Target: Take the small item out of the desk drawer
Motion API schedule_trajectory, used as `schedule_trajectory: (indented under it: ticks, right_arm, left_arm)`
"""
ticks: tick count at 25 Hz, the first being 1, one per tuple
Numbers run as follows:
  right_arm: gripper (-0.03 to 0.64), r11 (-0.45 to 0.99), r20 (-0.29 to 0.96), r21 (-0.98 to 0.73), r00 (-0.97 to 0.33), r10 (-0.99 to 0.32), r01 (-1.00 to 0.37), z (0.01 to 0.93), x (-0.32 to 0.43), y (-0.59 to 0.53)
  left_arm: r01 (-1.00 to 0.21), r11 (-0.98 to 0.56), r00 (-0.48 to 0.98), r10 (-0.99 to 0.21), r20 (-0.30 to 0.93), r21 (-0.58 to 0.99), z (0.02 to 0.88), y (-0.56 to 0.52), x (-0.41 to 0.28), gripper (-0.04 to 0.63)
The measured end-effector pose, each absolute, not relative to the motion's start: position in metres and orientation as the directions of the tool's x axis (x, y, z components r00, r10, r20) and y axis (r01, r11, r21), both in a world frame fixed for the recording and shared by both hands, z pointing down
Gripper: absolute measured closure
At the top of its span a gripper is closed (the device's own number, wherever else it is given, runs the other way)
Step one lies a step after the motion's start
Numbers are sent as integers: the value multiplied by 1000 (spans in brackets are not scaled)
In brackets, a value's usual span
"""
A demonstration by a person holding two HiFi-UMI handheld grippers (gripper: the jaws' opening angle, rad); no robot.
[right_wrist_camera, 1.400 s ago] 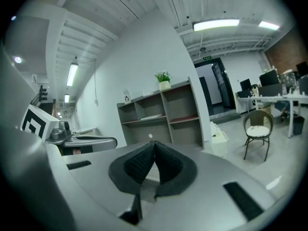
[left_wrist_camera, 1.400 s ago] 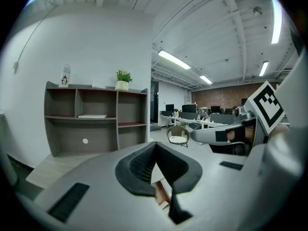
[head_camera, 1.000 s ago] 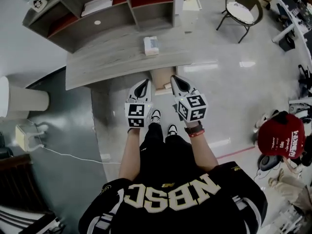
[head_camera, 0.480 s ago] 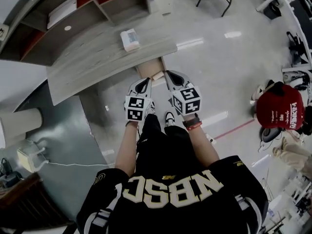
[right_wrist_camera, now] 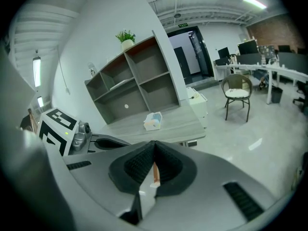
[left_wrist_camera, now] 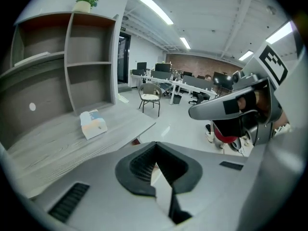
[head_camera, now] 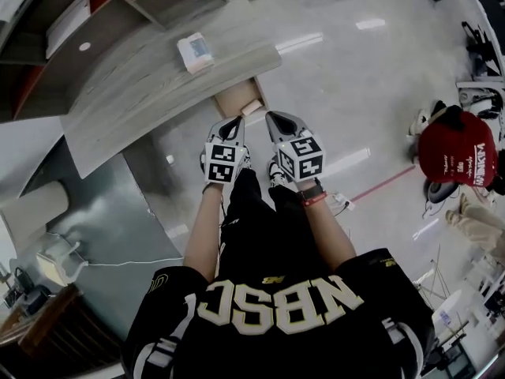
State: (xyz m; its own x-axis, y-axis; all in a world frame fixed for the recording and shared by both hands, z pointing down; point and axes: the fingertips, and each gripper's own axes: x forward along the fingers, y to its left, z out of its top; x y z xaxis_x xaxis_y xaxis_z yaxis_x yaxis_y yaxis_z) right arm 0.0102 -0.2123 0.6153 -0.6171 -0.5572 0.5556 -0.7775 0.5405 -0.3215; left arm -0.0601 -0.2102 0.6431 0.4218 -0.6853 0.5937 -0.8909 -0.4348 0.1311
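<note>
dropping over the last second, both hands now sit nearer the long grey wood-grain desk (head_camera: 134, 93) and its open brown wooden drawer (head_camera: 231, 99). the left gripper (head_camera: 234, 123) and right gripper (head_camera: 272, 118) are clenched, empty. the small pale item (head_camera: 252, 106) lies in the drawer, just ahead, within reach soon.

1. Two grippers counted: left gripper (head_camera: 234, 121) and right gripper (head_camera: 271, 117). Each carried one marker cube (head_camera: 222, 163), two in all.
2. One desk (head_camera: 134, 85).
3. One tissue box (head_camera: 194, 51), on the desk toward its right end.
4. One drawer (head_camera: 235, 101), open below the desk's front edge by the right corner.
5. One shelf unit (right_wrist_camera: 139, 81) along the desk's back edge; four open compartments counted in the right gripper view.
6. One potted plant (right_wrist_camera: 126, 37) on top of the shelf unit.
7. One chair (right_wrist_camera: 238, 93), on the floor beyond the desk's right end.
8. One red cap (head_camera: 455, 158), well apart from the desk.
</note>
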Motion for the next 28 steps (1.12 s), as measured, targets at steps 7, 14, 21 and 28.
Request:
schedule_trajectory:
  ticks: [7, 14, 21, 28]
  right_arm:
    - [609, 481, 594, -333, -576, -561, -811, 648, 13, -217]
    - [609, 406, 621, -357, -538, -570, -842, 676, 28, -221]
    - [609, 344, 635, -373, -507, -583, -862, 708, 31, -227]
    - [609, 328, 662, -376, -499, -559, -866, 736, 33, -224]
  left_arm:
    - [-907, -406, 381, -676, 631, 114, 688, -231, -67, 586]
    - [-868, -483, 422, -596, 683, 115, 740, -237, -52, 586]
    - [-836, -534, 445, -526, 725, 126, 796, -242, -49, 586]
    - [-814, -561, 464, -477, 746, 147, 843, -247, -41, 586]
